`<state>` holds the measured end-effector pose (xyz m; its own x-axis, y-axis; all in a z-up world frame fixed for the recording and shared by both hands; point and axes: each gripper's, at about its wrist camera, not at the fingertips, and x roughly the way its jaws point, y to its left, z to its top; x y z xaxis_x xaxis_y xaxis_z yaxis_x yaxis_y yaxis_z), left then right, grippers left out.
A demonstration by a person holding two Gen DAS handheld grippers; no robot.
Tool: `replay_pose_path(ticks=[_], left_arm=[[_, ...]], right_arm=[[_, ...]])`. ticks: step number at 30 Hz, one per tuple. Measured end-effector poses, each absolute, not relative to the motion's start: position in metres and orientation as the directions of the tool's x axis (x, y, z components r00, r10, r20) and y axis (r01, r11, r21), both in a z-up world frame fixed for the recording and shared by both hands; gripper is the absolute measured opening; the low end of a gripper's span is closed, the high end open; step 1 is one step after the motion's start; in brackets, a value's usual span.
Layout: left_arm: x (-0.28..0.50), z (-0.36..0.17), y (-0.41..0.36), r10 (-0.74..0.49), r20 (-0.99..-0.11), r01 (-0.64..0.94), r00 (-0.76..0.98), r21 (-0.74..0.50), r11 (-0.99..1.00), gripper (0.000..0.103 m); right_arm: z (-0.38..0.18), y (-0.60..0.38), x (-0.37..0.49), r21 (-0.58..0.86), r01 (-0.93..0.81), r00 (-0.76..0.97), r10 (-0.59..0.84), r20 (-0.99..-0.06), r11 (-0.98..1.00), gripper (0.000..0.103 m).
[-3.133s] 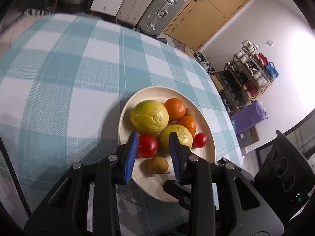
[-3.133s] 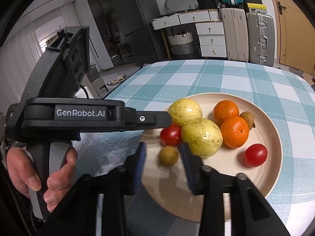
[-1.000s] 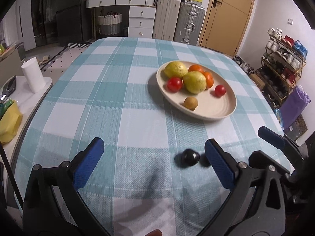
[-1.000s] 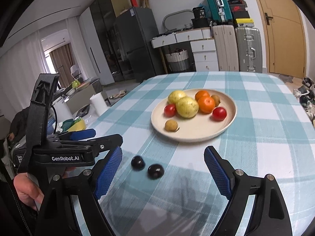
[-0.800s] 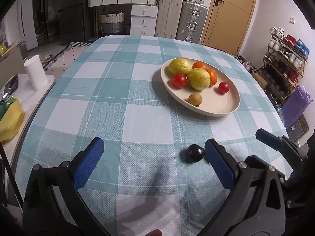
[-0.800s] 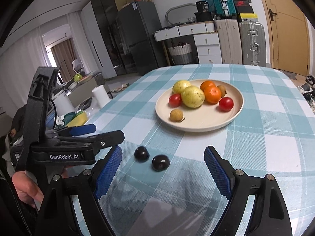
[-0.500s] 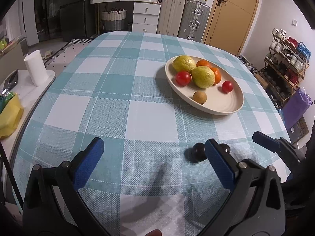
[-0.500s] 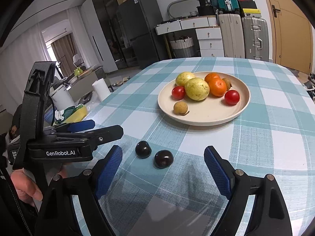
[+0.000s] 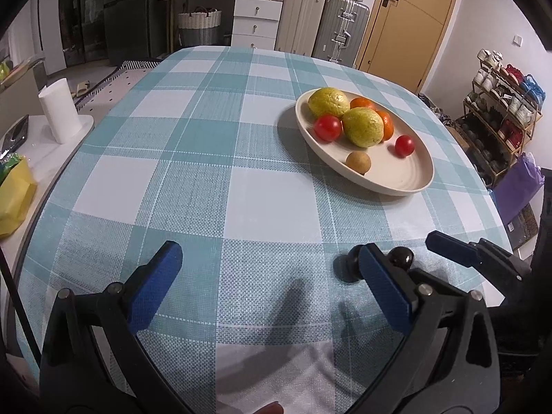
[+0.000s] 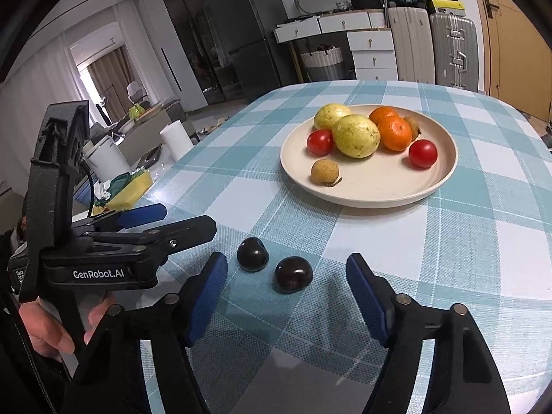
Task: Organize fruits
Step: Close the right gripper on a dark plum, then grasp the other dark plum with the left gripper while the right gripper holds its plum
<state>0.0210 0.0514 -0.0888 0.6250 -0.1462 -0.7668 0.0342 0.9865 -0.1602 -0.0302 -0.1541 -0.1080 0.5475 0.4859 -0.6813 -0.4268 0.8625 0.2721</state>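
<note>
A cream plate [image 10: 379,193] [image 9: 410,179] holds two yellow-green fruits, two oranges, two red tomatoes and a small brown longan [image 10: 322,171]. Two dark plums lie on the checked cloth near the table's front edge: one [image 10: 252,254] on the left, one [image 10: 293,274] on the right. My right gripper [image 10: 286,293] is open, with the right plum between its fingers. My left gripper [image 9: 269,283] is open and empty; both plums [image 9: 400,258] sit by its right finger, one partly hidden behind it.
The left gripper's body [image 10: 103,255] lies just left of the plums in the right wrist view. A white paper roll [image 9: 58,117] and a yellow bag [image 9: 13,200] sit on a side counter at the left. Suitcases and drawers stand beyond the table.
Both grippers have pulled back from the plate, opened wide, and moved low toward the two plums near the front edge. The plums now sit closer to the right gripper's fingers.
</note>
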Motion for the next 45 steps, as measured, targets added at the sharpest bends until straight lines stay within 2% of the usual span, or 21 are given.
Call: replay_pose_path(ticks=[2, 3, 4, 10, 12, 31, 40, 41, 43, 45], left_arm=[[0.022, -0.091, 0.054, -0.150, -0.770, 0.030, 0.620, -0.167, 0.985, 0.102], [0.023, -0.091, 0.054, -0.150, -0.771, 0.028, 0.618, -0.169, 0.985, 0.102], [0.023, -0.092, 0.055, -0.152, -0.772, 0.027, 0.617, -0.172, 0.985, 0.102], [0.024, -0.095, 0.057, -0.148, -0.778, 0.023, 0.611, -0.170, 0.985, 0.102], [0.025, -0.096, 0.058, -0.149, -0.781, 0.021, 0.606, -0.172, 0.985, 0.102], [0.027, -0.093, 0.048, -0.123, -0.788, 0.022, 0.603, -0.137, 0.990, 0.102], [0.027, -0.092, 0.044, -0.125, -0.791, 0.031, 0.599, -0.133, 0.991, 0.102], [0.027, -0.092, 0.043, -0.125, -0.791, 0.032, 0.599, -0.132, 0.991, 0.102], [0.027, -0.092, 0.043, -0.124, -0.791, 0.033, 0.600, -0.131, 0.991, 0.102], [0.026, -0.091, 0.044, -0.124, -0.788, 0.034, 0.603, -0.130, 0.991, 0.102]], right_arm=[[-0.109, -0.151, -0.028, 0.264, -0.430, 0.539, 0.480, -0.693, 0.863, 0.067], [-0.110, -0.149, -0.027, 0.262, -0.431, 0.534, 0.478, -0.698, 0.864, 0.063], [-0.111, -0.148, -0.026, 0.262, -0.433, 0.530, 0.479, -0.699, 0.862, 0.054], [-0.115, -0.146, -0.023, 0.250, -0.420, 0.523, 0.458, -0.719, 0.872, 0.028], [-0.116, -0.148, -0.021, 0.258, -0.409, 0.524, 0.457, -0.719, 0.875, 0.022], [-0.114, -0.162, -0.023, 0.312, -0.409, 0.526, 0.500, -0.687, 0.858, 0.020], [-0.118, -0.157, -0.018, 0.278, -0.416, 0.509, 0.475, -0.718, 0.866, 0.021], [-0.118, -0.156, -0.018, 0.275, -0.416, 0.509, 0.472, -0.720, 0.867, 0.022], [-0.121, -0.154, -0.017, 0.278, -0.420, 0.490, 0.473, -0.732, 0.864, 0.033], [-0.125, -0.150, -0.017, 0.275, -0.424, 0.477, 0.471, -0.742, 0.863, 0.034]])
